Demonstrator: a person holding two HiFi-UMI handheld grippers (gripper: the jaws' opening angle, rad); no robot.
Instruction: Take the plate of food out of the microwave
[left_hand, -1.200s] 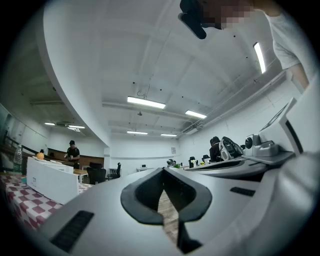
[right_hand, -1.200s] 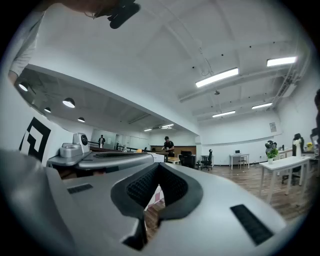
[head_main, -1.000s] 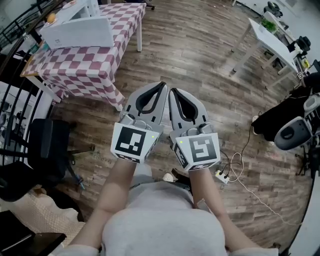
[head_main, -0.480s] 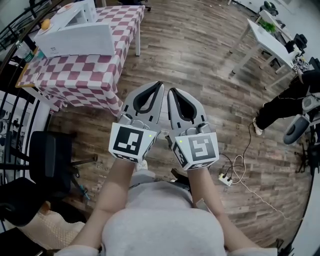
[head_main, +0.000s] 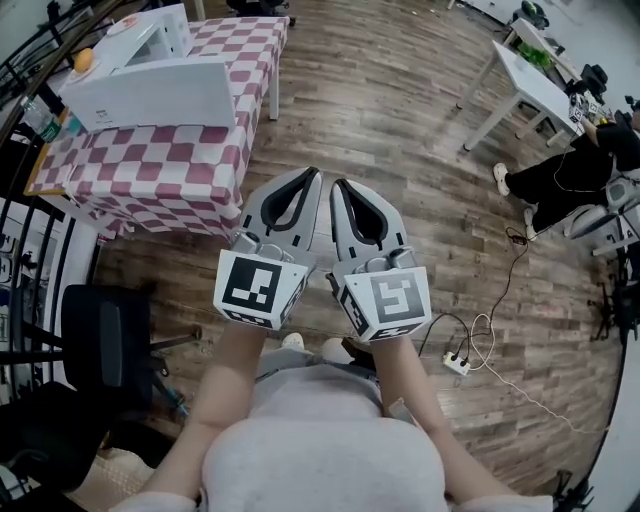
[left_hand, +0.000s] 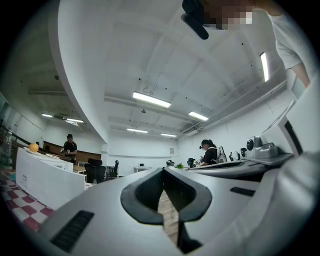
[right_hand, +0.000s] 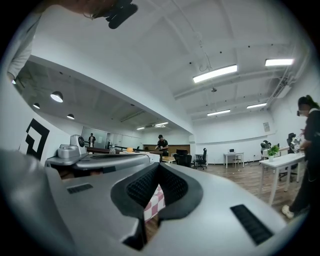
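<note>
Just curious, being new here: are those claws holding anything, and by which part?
Nothing: the left gripper and right gripper are both shut, empty.

Open-plan lab or office: white desk (head_main: 530, 75) at two o'clock, office chair (head_main: 100, 330) at eight o'clock, ceiling strip lights (left_hand: 151, 100).

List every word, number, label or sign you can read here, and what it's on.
No readable text anywhere.
Left cube and right cube: square black-and-white patterns, not text.
Wall plaque: too small to read.
Microwave: no label visible.
</note>
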